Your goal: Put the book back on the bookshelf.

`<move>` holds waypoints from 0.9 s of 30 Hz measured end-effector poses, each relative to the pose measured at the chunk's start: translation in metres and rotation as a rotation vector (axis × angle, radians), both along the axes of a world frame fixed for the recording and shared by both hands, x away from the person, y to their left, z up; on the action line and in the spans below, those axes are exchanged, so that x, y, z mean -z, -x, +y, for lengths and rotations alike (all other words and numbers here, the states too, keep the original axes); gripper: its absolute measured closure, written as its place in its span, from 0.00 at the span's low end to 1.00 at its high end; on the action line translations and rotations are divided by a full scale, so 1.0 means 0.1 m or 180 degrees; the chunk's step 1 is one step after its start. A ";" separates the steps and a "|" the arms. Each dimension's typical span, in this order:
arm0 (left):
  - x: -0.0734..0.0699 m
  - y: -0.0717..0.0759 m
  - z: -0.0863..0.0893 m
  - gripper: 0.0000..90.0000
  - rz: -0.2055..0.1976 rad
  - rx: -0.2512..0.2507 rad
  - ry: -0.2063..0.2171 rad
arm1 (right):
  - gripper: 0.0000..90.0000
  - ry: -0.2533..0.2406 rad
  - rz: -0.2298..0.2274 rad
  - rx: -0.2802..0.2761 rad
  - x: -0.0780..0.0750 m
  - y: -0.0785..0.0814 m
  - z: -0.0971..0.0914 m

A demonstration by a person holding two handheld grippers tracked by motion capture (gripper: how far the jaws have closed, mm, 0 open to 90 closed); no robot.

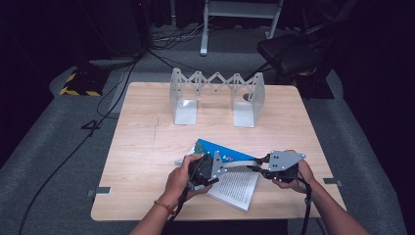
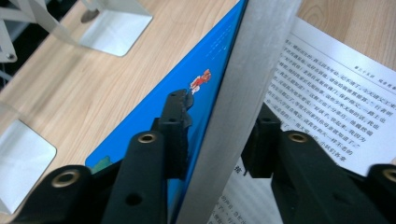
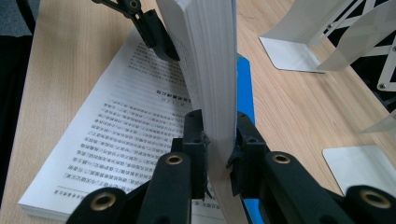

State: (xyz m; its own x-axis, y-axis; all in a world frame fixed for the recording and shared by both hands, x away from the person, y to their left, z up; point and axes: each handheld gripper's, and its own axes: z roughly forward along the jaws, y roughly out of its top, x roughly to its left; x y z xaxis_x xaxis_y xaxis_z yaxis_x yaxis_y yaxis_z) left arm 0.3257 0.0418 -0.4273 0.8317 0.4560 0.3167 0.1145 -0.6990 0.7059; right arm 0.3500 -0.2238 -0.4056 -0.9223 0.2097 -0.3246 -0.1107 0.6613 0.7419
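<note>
A book [image 1: 236, 188] lies open near the table's front edge, its printed pages [image 2: 327, 93] flat on the wood. A thick block of pages [image 3: 210, 56] with the blue cover [image 2: 187, 74] stands raised on edge above them. My left gripper [image 1: 221, 167] is shut on this block, one jaw on the blue cover and the other on the page side [image 2: 219, 116]. From the opposite end my right gripper [image 1: 256, 164] is shut on the same block [image 3: 218, 121], pads pressed against both faces. The left gripper's jaw [image 3: 149, 25] appears at the block's far end.
A grey metal folding book rack [image 1: 218, 93] with two flat feet stands at the back of the wooden table [image 1: 142, 147]; one foot [image 3: 292, 53] lies right of the book. Cables and a chair [image 1: 288, 51] are on the dark floor beyond.
</note>
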 end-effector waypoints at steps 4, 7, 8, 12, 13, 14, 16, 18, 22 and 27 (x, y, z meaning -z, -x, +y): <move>0.11 0.01 0.11 0.82 0.0040 0.0126 0.0204 | 0.77 0.0056 0.0032 0.0008 -0.01 0.01 0.05; 0.15 0.02 0.15 0.83 0.0034 0.0109 0.0284 | 0.58 -0.0143 0.0091 0.0078 -0.04 -0.01 0.00; 0.16 0.02 0.17 0.83 0.0042 0.0110 0.0340 | 0.53 -0.0220 0.0121 0.0115 -0.06 -0.02 -0.03; 0.14 0.03 0.24 0.83 0.0040 0.0095 0.0457 | 0.45 -0.0390 0.0178 0.0290 -0.04 -0.08 -0.22; 0.14 0.02 0.27 0.83 0.0058 0.0103 0.0502 | 0.46 -0.0442 0.0186 0.0411 0.00 -0.12 -0.30; 0.13 0.02 0.30 0.83 0.0097 0.0108 0.0566 | 0.46 -0.0440 0.0202 0.0525 0.06 -0.16 -0.38; 0.12 0.02 0.37 0.83 0.0124 0.0121 0.0644 | 0.46 -0.0427 0.0239 0.0705 0.19 -0.25 -0.52; 0.11 0.02 0.43 0.83 0.0143 0.0111 0.0730 | 0.46 -0.0409 0.0426 0.0884 0.35 -0.36 -0.66; 0.11 0.02 0.47 0.83 0.0151 0.0101 0.0798 | 0.46 -0.0208 0.0489 0.0932 0.57 -0.45 -0.62; 0.11 0.01 0.48 0.83 0.0149 0.0133 0.0807 | 0.46 -0.0032 0.0617 0.0804 0.78 -0.45 -0.46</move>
